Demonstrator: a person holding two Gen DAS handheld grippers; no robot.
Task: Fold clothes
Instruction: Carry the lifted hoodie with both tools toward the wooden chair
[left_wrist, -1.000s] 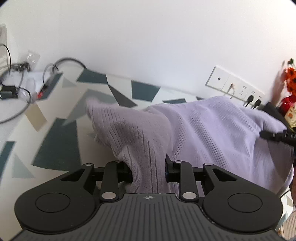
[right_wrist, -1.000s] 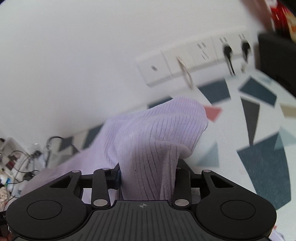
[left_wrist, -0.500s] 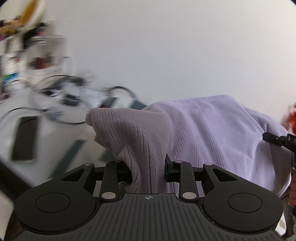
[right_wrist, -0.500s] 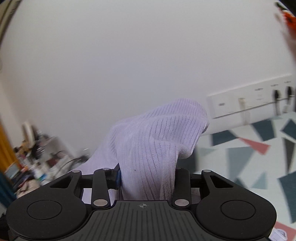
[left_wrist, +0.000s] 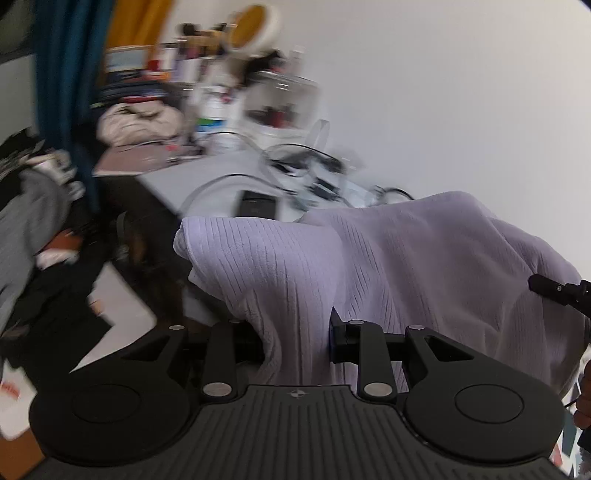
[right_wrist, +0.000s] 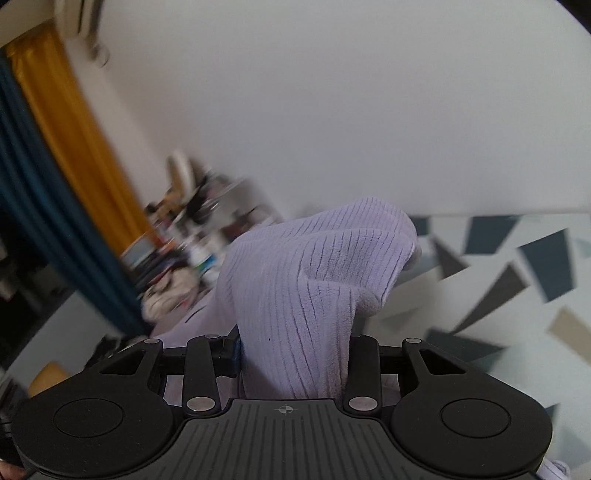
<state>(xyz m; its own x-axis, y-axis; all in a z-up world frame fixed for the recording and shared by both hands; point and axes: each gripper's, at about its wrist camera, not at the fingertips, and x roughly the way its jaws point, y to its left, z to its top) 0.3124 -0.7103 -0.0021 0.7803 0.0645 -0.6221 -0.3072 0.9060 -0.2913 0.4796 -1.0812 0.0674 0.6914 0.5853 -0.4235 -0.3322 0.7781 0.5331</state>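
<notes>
Now both grippers carry the lilac ribbed garment (left_wrist: 424, 258) aloft: left gripper (left_wrist: 297, 338) and right gripper (right_wrist: 293, 350) each have jaws pinched narrow on a bunched corner, so the cloth hangs spread between them above the patterned counter (right_wrist: 517, 280), probably ready to lay flat.

Motion blur smears the cluttered shelf (left_wrist: 236, 85) beyond reading.

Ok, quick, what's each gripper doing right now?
Left gripper: closed on the purple garment.
Right gripper: closed on a bunched part of the same garment.
</notes>
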